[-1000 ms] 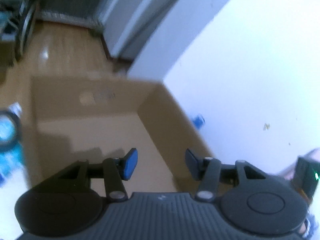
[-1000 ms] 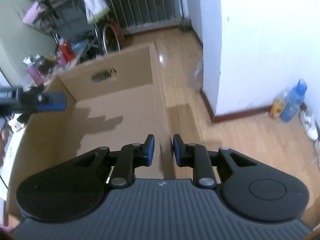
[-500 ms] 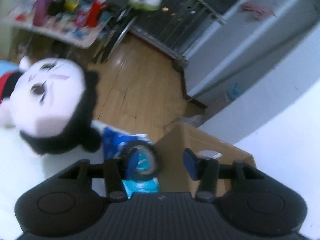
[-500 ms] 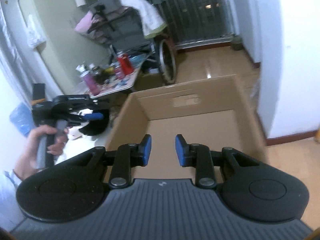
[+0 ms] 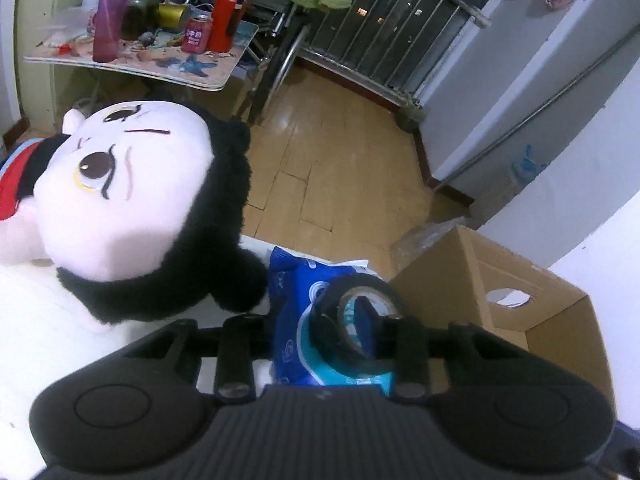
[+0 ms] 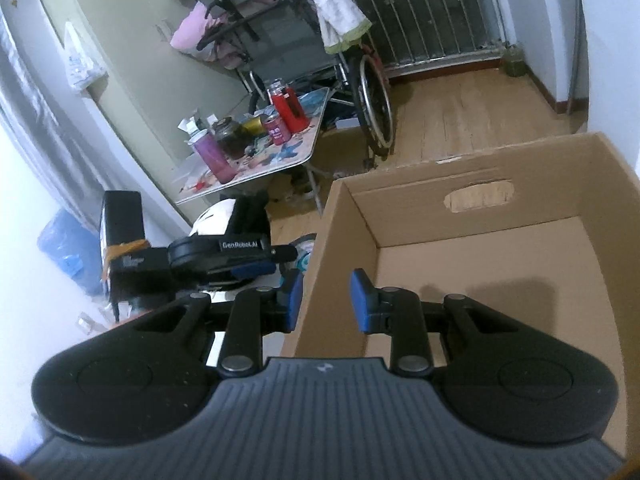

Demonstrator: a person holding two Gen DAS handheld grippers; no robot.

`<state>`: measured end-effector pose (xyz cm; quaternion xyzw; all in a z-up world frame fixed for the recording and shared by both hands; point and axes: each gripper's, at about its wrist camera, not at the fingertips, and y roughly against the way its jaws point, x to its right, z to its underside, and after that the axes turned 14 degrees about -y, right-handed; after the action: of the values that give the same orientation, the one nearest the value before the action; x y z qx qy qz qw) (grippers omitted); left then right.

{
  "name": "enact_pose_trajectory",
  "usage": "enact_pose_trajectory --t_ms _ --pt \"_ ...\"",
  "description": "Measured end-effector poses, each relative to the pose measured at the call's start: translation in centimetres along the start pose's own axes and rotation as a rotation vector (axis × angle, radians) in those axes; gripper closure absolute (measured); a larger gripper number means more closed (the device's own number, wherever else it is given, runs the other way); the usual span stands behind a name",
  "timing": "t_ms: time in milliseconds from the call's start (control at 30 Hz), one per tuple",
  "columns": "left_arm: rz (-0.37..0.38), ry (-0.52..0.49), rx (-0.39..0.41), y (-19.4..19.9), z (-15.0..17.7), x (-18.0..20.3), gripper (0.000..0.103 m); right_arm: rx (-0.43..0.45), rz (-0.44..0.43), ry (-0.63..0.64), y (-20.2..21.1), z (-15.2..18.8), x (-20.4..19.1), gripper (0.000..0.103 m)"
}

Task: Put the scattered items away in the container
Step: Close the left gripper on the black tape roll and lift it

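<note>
Beside one cardboard box (image 6: 472, 236), left gripper (image 5: 320, 320) fingers closing around one tape roll (image 5: 362, 322).

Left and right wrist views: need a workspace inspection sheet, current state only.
Surface: white surface, bears the doll and pack.
Job's things: cardboard box open, nothing visible inside; plush doll, blue tissue pack and black tape roll outside it.
Clutter: folding table crowded with bottles and a can.
Grippers: left gripper jaws have just been closing, one of its fingers inside the roll's hole, grip unclear; right gripper open, empty.
Cables: nothing seen.
Surroundings: wood floor, wheelchair, metal railing.
</note>
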<state>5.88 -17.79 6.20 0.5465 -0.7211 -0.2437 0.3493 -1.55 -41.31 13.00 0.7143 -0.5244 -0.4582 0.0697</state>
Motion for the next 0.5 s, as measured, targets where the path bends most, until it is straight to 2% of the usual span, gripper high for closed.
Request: enact_pose_trajectory --t_ms 133,333,433,500 --pt "0.009 -0.023 -0.007 -1.3 0.1 0.1 0.067 -0.031 -0.014 -0.067 -1.6 0.0 0.8 0.077" --pt "-0.006 -0.02 -0.024 -2.5 0.4 0.0 0.067 -0.024 0.017 -0.043 -2.6 0.4 0.7 0.077" --pt "-0.018 -0.036 -0.023 -2.4 0.4 0.2 0.069 -0.033 0.016 -0.046 -2.7 0.5 0.8 0.077" --pt "-0.026 -0.025 -0.02 -2.2 0.4 0.2 0.075 -0.041 0.017 -0.046 -2.8 0.7 0.9 0.077"
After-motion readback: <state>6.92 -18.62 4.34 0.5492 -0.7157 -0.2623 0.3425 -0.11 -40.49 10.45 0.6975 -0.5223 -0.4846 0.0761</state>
